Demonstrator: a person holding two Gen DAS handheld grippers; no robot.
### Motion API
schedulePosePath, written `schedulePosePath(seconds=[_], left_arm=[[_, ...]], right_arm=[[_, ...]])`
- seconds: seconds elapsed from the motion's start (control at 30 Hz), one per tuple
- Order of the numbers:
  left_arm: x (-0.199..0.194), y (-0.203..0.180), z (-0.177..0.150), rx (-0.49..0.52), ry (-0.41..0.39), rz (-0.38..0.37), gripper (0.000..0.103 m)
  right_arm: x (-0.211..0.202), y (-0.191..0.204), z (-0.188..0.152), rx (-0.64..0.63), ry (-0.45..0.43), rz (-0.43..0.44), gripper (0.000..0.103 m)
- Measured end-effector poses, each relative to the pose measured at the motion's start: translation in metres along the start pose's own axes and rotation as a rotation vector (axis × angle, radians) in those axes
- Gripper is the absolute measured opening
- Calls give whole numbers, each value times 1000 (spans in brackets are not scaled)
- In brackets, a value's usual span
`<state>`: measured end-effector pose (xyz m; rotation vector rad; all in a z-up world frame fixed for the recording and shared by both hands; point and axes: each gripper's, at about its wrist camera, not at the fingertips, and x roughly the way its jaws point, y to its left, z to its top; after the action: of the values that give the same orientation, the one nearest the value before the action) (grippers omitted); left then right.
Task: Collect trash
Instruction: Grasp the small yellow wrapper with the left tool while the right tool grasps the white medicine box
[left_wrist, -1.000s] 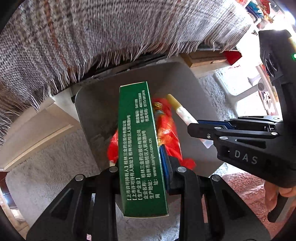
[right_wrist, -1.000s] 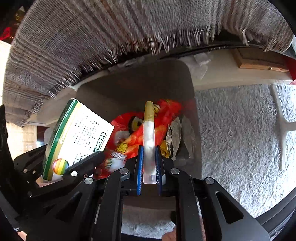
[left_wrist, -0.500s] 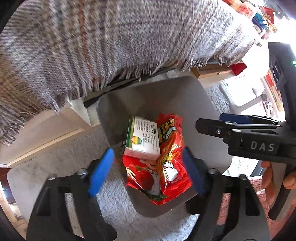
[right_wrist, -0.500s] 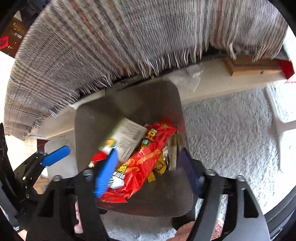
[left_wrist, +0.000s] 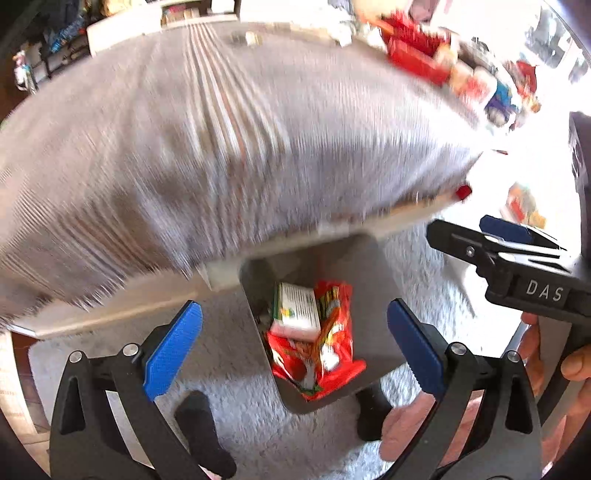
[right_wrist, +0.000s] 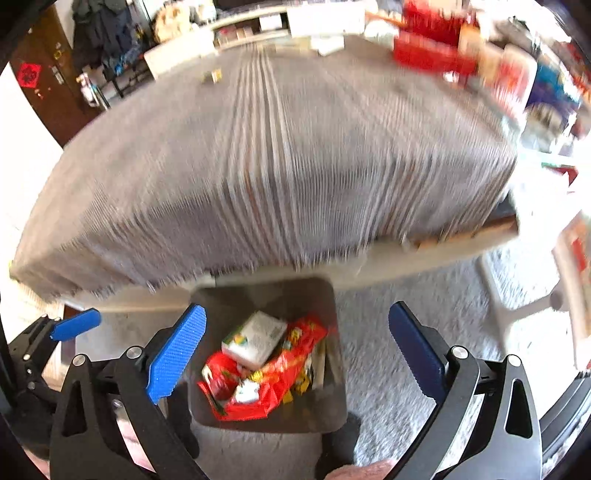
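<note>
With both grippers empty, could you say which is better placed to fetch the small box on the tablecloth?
Probably the left gripper: the small box sits well left of the right gripper, which is also open.

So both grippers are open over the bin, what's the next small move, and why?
Probably carry both toward the cloth-covered table for more trash. The left gripper and right gripper are empty, the box and red wrapper lie in the bin, and a small item sits on the table.

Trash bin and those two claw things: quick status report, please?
Left gripper open, empty. Right gripper open, empty. Green-and-white box and red snack wrappers lying inside the grey bin. Nothing blocking the bin mouth.
</note>
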<state>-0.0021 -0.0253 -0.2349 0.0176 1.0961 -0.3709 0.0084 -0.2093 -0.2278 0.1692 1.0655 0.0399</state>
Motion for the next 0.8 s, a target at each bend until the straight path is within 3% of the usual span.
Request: schedulePosePath(seconds=[0.23, 0.33, 0.5, 0.8], left_arm=[[-68, 14, 68, -55, -172, 16, 95], [-73, 21, 97, -62, -198, 33, 95], [-49, 38, 148, -78, -191, 53, 95], [17, 57, 235, -73, -182, 137, 94]], right_arm=[[-43, 10, 59, -28, -132, -6, 100], [-48, 10, 90, -35, -157, -5, 100], [-36, 4, 152, -35, -184, -43, 100], [22, -21, 261, -22, -197, -83, 100]])
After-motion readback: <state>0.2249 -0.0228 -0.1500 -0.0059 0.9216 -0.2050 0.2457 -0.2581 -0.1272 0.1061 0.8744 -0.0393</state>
